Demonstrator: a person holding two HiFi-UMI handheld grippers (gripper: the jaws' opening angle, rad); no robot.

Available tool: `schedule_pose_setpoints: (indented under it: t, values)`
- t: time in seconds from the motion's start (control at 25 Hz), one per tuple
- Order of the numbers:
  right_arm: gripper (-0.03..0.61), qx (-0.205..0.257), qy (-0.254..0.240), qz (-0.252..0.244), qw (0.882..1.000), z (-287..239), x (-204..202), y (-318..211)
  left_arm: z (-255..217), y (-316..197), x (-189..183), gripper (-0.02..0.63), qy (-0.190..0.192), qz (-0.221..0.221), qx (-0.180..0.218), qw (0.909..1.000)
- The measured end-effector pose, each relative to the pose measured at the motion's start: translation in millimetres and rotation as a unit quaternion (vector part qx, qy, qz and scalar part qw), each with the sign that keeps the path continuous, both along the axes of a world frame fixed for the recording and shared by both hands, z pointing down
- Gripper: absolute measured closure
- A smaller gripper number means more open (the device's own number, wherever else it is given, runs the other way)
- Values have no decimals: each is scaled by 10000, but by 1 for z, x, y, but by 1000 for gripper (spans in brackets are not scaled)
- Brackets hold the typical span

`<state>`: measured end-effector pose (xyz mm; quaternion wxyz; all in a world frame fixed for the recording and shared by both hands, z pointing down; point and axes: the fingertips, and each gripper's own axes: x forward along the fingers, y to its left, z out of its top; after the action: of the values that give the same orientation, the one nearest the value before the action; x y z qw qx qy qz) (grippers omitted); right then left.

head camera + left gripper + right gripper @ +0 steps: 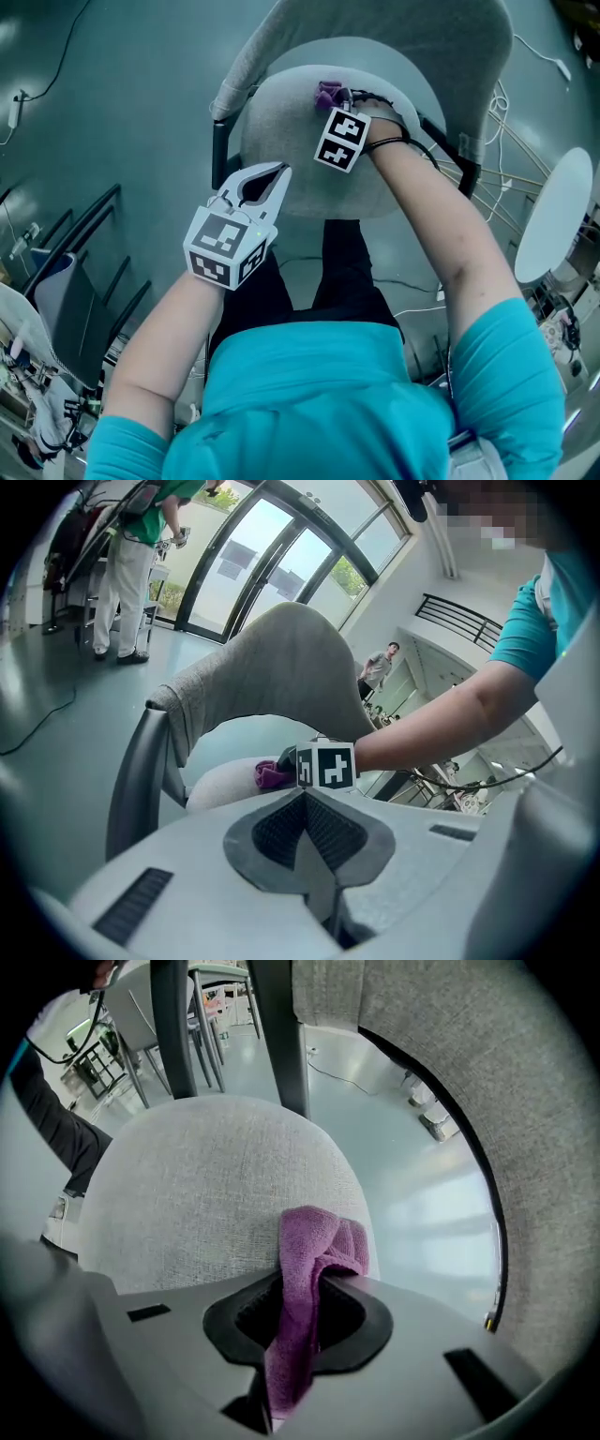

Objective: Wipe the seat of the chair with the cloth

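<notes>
A grey fabric chair stands in front of me, its round seat point(291, 141) point(206, 1176) point(225, 780) under both grippers and its curved backrest point(394, 28) point(281, 667) point(506, 1072) behind. My right gripper point(328, 97) point(305, 1279) is shut on a purple cloth point(327, 94) point(314, 1241) point(272, 774), which rests on the far part of the seat near the backrest. My left gripper point(278, 172) point(305, 794) hovers over the seat's near left edge, jaws closed together with nothing between them.
A black metal frame point(220, 155) point(131, 780) carries the chair. Cables point(506, 122) trail on the grey floor at the right beside a white round table point(553, 216). Dark chairs point(75, 272) stand at the left. People stand in the background near the glass doors point(253, 555).
</notes>
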<state>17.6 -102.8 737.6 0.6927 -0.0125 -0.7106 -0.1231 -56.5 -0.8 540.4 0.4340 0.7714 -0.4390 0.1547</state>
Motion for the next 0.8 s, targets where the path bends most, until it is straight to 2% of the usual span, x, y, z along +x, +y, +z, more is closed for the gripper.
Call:
schedule_pose_setpoints:
  t: [0.8]
  values:
    - [518,-129,-97,8,9999,-1,6,58,-5,18,8,611,-8,-38,72,10000]
